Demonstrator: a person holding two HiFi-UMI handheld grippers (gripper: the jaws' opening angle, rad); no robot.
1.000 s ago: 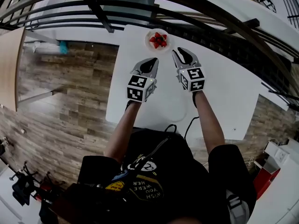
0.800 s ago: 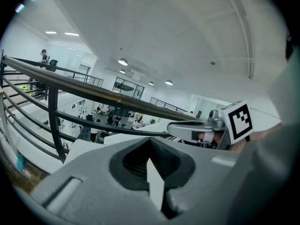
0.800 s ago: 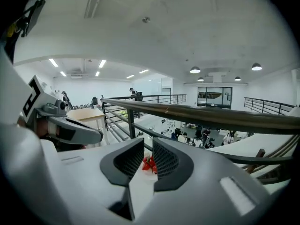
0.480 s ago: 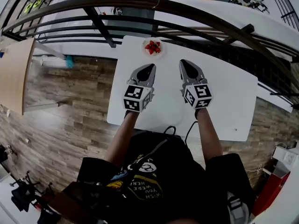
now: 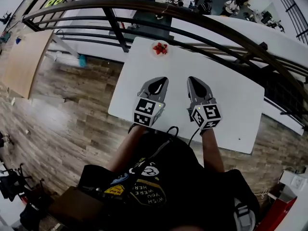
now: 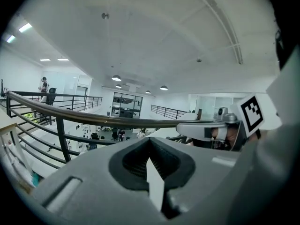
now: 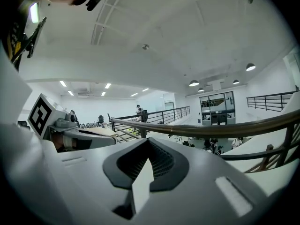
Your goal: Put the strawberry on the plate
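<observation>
The red strawberry [image 5: 160,47] lies on a small white plate [image 5: 154,51] at the far edge of the white table [image 5: 231,95]. Both grippers hover over the table's near half, well short of the plate, side by side with tips pointing away from me. My left gripper [image 5: 157,84] is shut with nothing in it; its own view shows the jaws [image 6: 150,143] together, aimed up at the railing and ceiling. My right gripper [image 5: 196,83] is shut and empty too, its jaws [image 7: 149,146] meeting. Each gripper view shows the other gripper off to one side.
A black metal railing [image 5: 202,20] curves just beyond the table's far edge, with a lower hall beneath it. Wood floor [image 5: 62,105] lies to the table's left. A black cable [image 5: 172,129] hangs at the near edge by the person's body.
Both grippers drew back from the plate toward the person. The right gripper's jaws, open a second ago, have closed empty. The strawberry stays on the plate.
</observation>
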